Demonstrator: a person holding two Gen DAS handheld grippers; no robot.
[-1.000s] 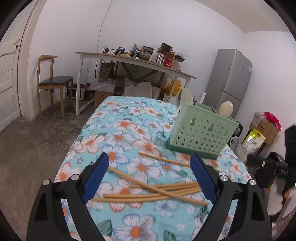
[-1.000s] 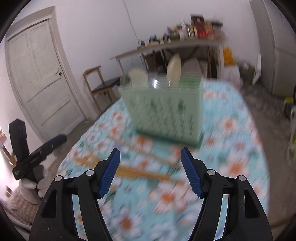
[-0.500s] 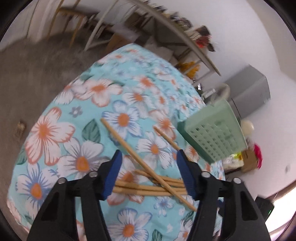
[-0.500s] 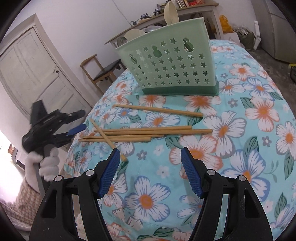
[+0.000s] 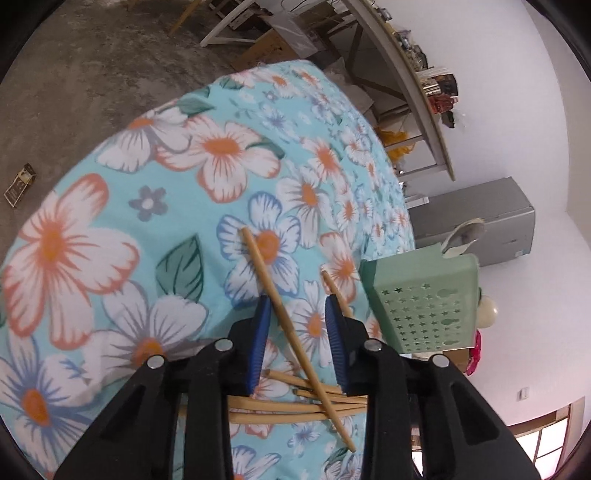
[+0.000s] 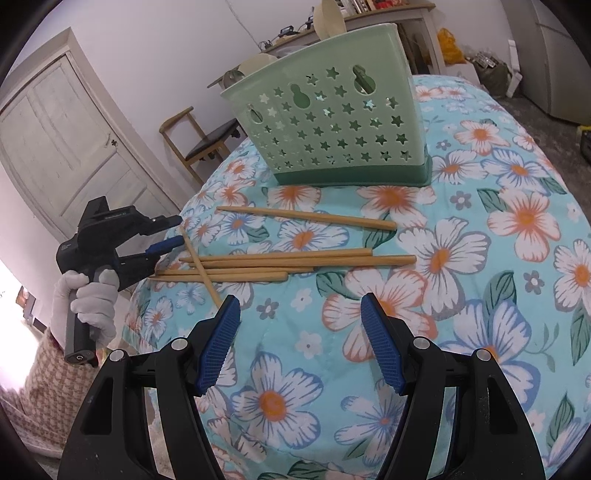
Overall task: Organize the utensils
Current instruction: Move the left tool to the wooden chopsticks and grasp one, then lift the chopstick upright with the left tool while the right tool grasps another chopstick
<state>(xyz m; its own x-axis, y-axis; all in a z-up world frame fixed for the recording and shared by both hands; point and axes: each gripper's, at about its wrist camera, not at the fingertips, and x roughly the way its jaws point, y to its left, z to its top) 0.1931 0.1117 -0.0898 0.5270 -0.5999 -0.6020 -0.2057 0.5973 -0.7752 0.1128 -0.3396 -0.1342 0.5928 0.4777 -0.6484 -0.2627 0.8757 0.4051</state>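
1. Since the earlier frames the left gripper (image 5: 297,306) has dropped toward the floral tablecloth (image 5: 110,221) and rolled, so the room now sits tilted in its view; its blue pads, wide apart before, have drawn much closer.
2. The left gripper's jaws are closing, with 1 crossing chopstick (image 5: 280,314) between them. The left pad lies right against that stick and the right pad stands clear of it, so it is not yet pinched.
3. That crossing chopstick runs diagonally over a bundle of chopsticks (image 6: 280,262) lying side by side on the cloth, about 4 or 5; the exact count is hard to tell where they overlap.
4. 1 separate chopstick (image 6: 306,216) lies apart from the bundle, between it and the green utensil basket (image 6: 332,125).
5. The basket stands upright on the cloth, its wall pierced with star-shaped holes, with 2 pale spoon-like utensils (image 6: 330,18) sticking up from it.
6. The right gripper (image 6: 301,332) has sunk a little and hovers over bare cloth short of the bundle, its jaws unchanged, fairly wide and with nothing between them.
7. In the right wrist view a gloved hand (image 6: 85,299) grips the handle of the left gripper at the table's left edge.
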